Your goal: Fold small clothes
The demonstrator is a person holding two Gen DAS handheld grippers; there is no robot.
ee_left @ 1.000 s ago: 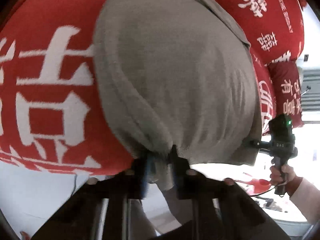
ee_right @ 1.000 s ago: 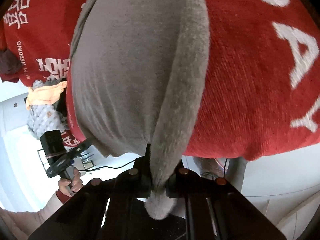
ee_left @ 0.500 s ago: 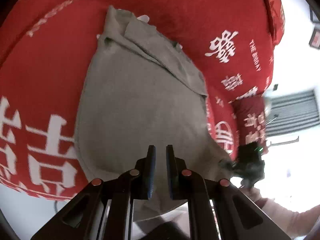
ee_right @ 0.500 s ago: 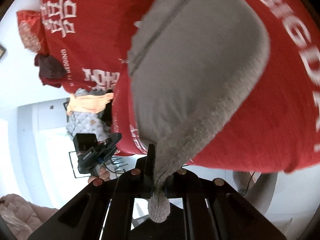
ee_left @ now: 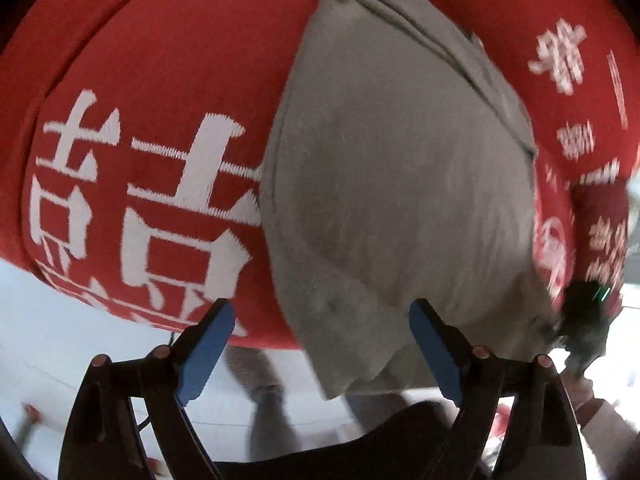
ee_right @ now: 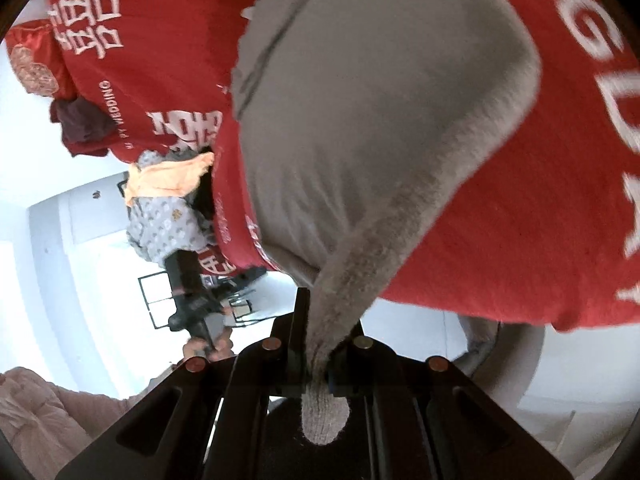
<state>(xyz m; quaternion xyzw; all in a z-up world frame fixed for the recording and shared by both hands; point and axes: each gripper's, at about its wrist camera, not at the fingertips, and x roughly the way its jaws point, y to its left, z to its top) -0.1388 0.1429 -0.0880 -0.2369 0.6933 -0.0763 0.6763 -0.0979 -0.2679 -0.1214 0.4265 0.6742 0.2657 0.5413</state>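
A grey garment (ee_left: 400,184) lies on a red blanket (ee_left: 168,80) with white characters, its near edge hanging over the bed's front. My left gripper (ee_left: 320,344) is open, its blue pads (ee_left: 204,344) spread wide on either side of the garment's hanging near corner, not touching it. My right gripper (ee_right: 320,344) is shut on another corner of the grey garment (ee_right: 360,140), which is pinched between the fingers and pokes out behind them. The right gripper also shows at the right edge of the left wrist view (ee_left: 584,320), and the left gripper in the right wrist view (ee_right: 200,296).
A pile of other clothes, orange and patterned grey (ee_right: 168,204), lies at the blanket's far edge, with a dark red item (ee_right: 80,128) beside it. A red pillow (ee_left: 600,232) lies at the right. White floor (ee_left: 60,320) lies below the bed edge.
My left gripper let go of the garment's corner, then opened its jaws wide. The right gripper kept its hold and the garment dropped flatter onto the blanket.
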